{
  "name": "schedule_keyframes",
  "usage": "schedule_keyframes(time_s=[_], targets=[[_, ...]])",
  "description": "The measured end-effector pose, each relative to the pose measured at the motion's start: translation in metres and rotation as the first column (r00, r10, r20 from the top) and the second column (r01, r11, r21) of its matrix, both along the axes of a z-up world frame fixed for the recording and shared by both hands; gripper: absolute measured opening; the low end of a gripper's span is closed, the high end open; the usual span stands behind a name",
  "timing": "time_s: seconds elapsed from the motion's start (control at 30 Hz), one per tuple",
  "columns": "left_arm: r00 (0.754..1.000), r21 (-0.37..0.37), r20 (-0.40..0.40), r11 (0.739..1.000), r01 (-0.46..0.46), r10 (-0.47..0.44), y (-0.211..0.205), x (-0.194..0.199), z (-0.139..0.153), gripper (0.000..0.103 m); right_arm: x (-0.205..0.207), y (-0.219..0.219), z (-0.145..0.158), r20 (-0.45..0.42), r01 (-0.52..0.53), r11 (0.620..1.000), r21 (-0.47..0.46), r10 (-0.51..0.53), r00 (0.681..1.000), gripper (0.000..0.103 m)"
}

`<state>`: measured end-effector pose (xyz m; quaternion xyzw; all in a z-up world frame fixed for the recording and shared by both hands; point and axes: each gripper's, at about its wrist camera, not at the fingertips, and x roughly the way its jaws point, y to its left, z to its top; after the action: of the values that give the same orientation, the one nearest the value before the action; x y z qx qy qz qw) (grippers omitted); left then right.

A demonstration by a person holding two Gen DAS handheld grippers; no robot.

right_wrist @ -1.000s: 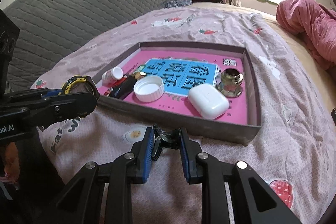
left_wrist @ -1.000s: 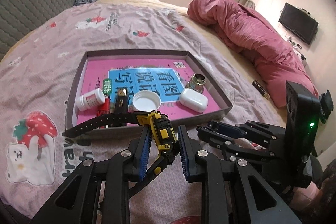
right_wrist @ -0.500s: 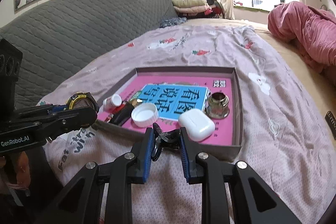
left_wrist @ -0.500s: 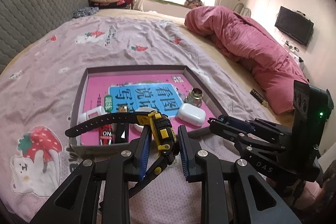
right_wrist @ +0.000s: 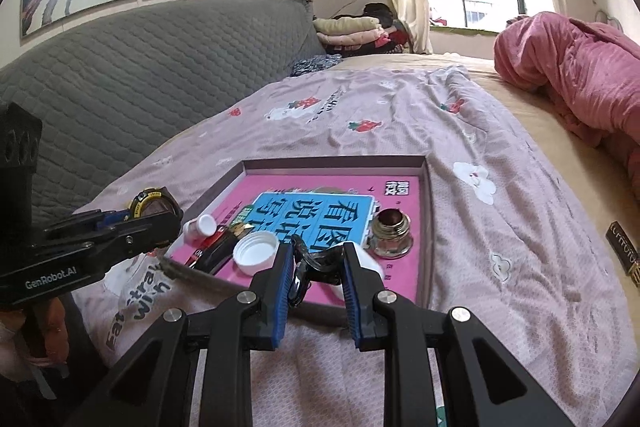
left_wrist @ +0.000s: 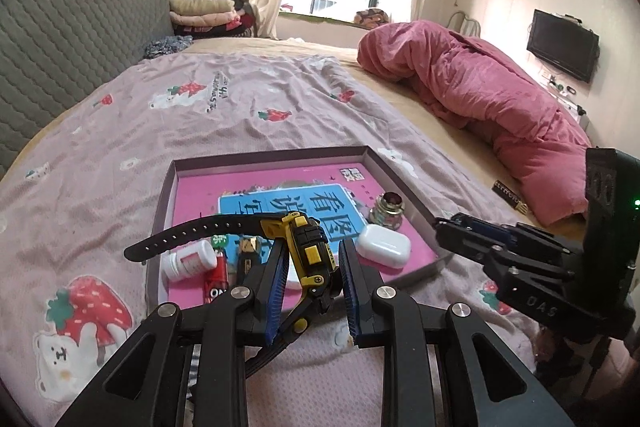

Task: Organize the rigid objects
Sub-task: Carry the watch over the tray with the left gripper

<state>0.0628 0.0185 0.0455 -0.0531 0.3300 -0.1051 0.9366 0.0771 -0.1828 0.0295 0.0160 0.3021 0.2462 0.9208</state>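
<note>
The tray [left_wrist: 168,187] lies on the strawberry-print bedspread [left_wrist: 240,107], and in it we count six loose things: one white pill bottle [left_wrist: 188,259], one red tube [left_wrist: 218,277], one black lighter [left_wrist: 248,251], one white cap [right_wrist: 256,251], one white earbud case [left_wrist: 383,246] and one metal fitting [right_wrist: 391,233]. Our left gripper [left_wrist: 312,269] is clamped on one yellow-and-black watch [left_wrist: 308,247], held above the tray's near edge. Our right gripper [right_wrist: 315,269] pinches one black clip [right_wrist: 316,261] over the near rim
</note>
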Motion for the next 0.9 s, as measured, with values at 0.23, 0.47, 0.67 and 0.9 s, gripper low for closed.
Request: schedule_keyframes(time_s=[0.23,0.47,0.67,0.9], targets=[[1.0,-0.011,0.01,1.0,-0.013,0.013,0.004,0.016,-0.007,0.026,0.006,-0.003,0.0,0.004,0.041,0.999,0.001,-0.041,0.999,0.024],[1.0,-0.002,0.007,1.0,-0.028,0.028,0.011,0.027,-0.016,0.026,0.013,-0.007,-0.005,-0.005,0.084,0.996,-0.005,-0.084,0.996,0.024],[0.999,0.013,0.022,0.999,-0.036,0.035,0.015,0.034,-0.02,0.026,0.016,-0.006,-0.006,0.006,0.093,0.995,-0.025,-0.093,0.996,0.024],[0.999,0.042,0.025,0.999,-0.028,0.027,0.011,0.041,-0.027,0.026,0.02,-0.004,-0.005,0.021,0.09,0.995,-0.048,-0.089,0.996,0.024]])
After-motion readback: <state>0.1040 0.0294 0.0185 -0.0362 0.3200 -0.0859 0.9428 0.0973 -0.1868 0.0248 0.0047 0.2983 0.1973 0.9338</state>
